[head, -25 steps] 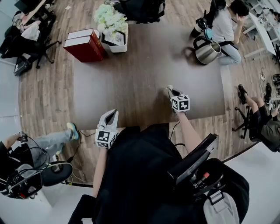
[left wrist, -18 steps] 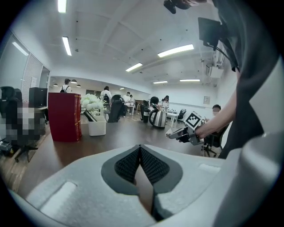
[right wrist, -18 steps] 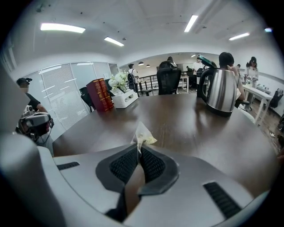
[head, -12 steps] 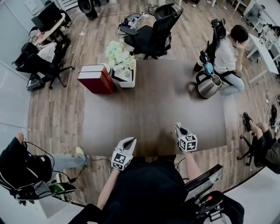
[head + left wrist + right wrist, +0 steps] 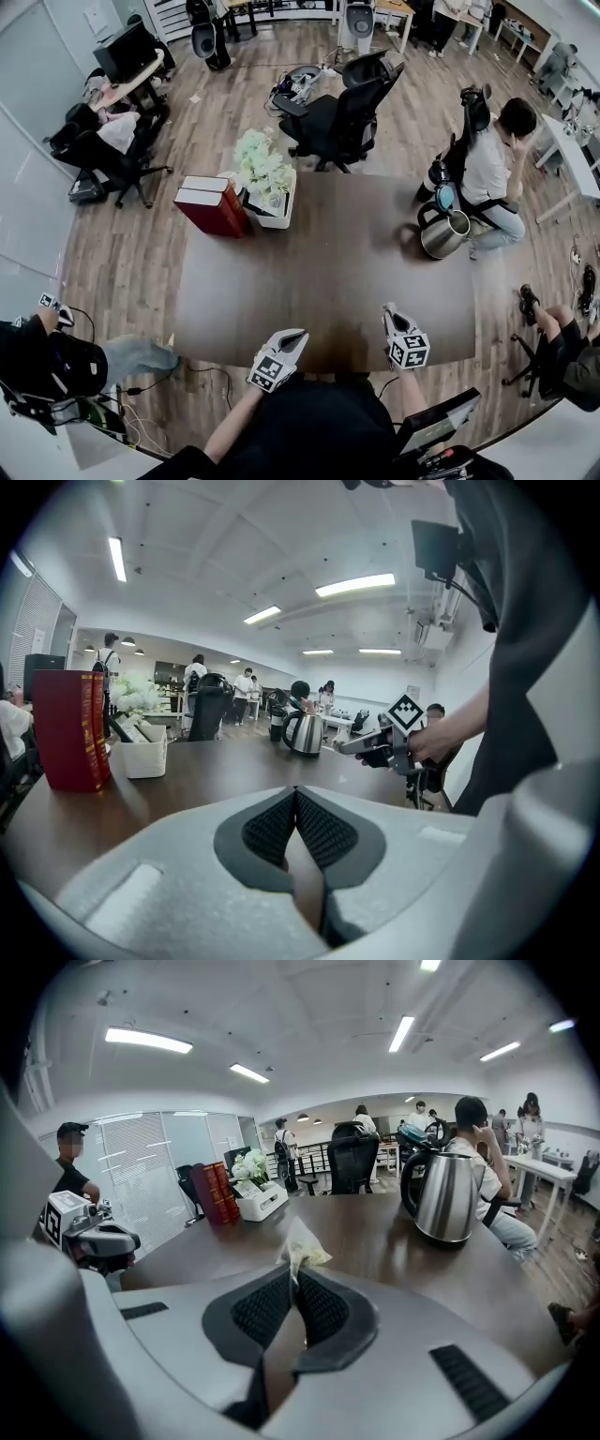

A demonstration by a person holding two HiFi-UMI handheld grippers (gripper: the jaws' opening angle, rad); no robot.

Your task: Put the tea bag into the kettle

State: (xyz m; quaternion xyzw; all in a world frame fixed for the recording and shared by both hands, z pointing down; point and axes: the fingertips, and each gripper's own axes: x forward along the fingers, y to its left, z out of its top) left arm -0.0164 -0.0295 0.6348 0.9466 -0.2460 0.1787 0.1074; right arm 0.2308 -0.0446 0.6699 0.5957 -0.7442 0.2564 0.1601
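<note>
A steel kettle (image 5: 443,234) with a black handle stands at the table's far right; its lid state is hidden from me. In the right gripper view the kettle (image 5: 444,1196) is ahead and to the right. My right gripper (image 5: 292,1274) is shut on a small pale tea bag (image 5: 302,1246), which sticks out past its tips. In the head view that gripper (image 5: 388,311) hovers at the table's near edge, well short of the kettle. My left gripper (image 5: 296,792) is shut with nothing in it. It sits at the near edge, left of the right one (image 5: 298,335).
Two red books (image 5: 212,206) and a white box of flowers (image 5: 264,183) stand at the table's (image 5: 319,272) far left. A seated person (image 5: 487,173) is just behind the kettle. A black office chair (image 5: 342,127) is at the far side. Other people sit round the room.
The head view has swung up and takes in more of the room. Both grippers now lie lower in the picture, over the table's near edge, and the left one has shifted rightward.
</note>
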